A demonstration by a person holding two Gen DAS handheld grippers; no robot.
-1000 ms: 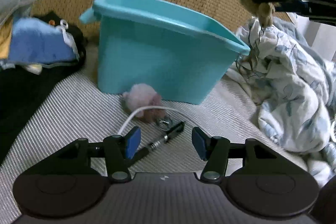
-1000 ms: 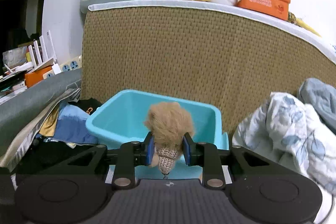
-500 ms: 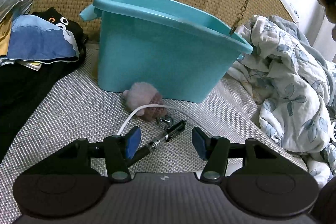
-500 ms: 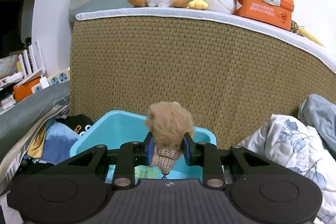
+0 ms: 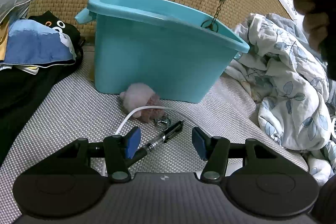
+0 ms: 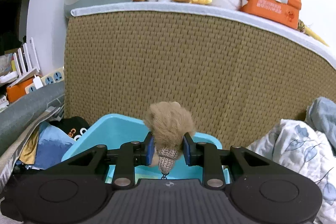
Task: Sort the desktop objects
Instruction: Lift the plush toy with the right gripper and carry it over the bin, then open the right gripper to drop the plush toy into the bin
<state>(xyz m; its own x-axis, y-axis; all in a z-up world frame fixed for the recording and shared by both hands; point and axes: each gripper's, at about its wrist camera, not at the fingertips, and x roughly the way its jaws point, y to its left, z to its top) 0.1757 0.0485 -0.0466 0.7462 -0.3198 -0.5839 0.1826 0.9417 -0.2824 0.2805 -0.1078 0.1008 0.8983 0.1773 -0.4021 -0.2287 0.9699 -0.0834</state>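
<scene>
With its jaws pinching the brown plush keychain (image 6: 170, 131) above the teal bin (image 5: 159, 51), the right gripper (image 6: 168, 150) risks snagging the dangling chain on the bin's rim, while the left gripper (image 5: 164, 144) waits with jaws spread.

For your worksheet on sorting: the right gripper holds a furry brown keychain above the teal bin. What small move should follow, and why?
Probably open the right gripper. Its pads clamp the brown furry keychain, whose chain and ring already hang at the teal bin's rim, over the opening, so it would likely drop in.
</scene>
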